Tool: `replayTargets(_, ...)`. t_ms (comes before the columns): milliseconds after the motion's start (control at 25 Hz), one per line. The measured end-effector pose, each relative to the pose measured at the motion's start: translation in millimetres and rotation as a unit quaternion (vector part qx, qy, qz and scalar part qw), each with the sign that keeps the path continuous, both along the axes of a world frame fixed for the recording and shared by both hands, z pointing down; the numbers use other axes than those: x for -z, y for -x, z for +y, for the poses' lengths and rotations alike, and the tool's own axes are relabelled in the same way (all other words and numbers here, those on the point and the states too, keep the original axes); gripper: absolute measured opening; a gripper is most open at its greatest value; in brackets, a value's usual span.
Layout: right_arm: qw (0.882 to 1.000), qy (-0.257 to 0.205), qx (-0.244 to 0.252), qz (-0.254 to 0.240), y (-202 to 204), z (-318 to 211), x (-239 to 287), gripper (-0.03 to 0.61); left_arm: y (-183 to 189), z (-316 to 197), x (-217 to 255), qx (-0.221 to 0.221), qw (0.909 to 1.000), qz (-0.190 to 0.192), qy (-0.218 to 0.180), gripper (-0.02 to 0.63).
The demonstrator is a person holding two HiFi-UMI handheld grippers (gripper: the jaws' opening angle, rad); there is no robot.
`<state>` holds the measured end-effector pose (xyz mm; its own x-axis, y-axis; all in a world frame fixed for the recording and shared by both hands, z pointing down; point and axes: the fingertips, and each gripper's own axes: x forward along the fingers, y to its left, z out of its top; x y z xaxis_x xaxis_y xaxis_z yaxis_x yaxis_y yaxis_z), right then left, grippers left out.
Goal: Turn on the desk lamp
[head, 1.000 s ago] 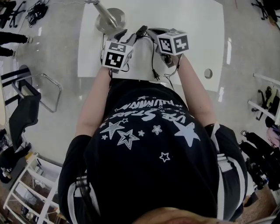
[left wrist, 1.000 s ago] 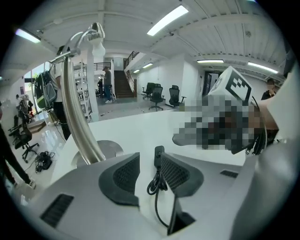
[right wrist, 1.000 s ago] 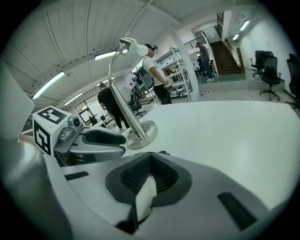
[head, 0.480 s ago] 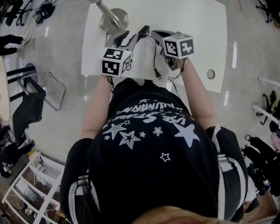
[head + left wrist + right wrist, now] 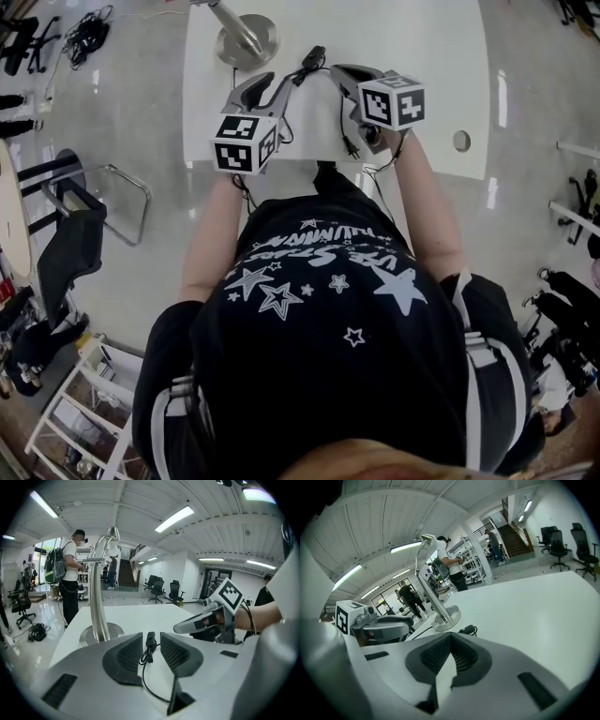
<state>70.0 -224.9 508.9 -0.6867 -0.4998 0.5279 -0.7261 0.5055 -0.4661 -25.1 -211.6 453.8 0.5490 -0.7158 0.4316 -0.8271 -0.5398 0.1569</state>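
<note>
The desk lamp's round metal base [image 5: 246,42] stands at the far left of the white table [image 5: 422,47], and its chrome stem [image 5: 97,606] curves up to the head [image 5: 426,537]. Its black cord carries an inline switch [image 5: 314,56] that lies flat on the table. My left gripper [image 5: 272,84] hovers just short of the switch [image 5: 150,639], open, with nothing between its pads. My right gripper [image 5: 341,72] is beside it on the right, shut and empty, pointing toward the lamp base [image 5: 447,616] and the switch [image 5: 468,630].
The cord ends in a plug [image 5: 352,150] near the table's front edge. A cable hole [image 5: 461,141] sits at the table's right. A metal-framed chair [image 5: 94,202] stands on the floor at the left. People stand beyond the table [image 5: 70,573].
My left gripper has lifted and drawn back a little toward the table's near edge. My right gripper has shifted slightly right. Neither gripper's jaws have changed.
</note>
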Motion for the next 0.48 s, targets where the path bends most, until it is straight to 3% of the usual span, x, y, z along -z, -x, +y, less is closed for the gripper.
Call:
replayTargets(360, 0.999, -0.011, -0.046, 0.003, 7, 36, 15, 0.003, 21, 36, 15, -0.029, 0.9992, 0.026, -0.006, 0.126)
replayTargets(480, 0.998, -0.016, -0.052, 0.006, 12, 50, 20, 0.003, 27, 47, 18, -0.032, 0.9991, 0.027, -0.012, 0.064)
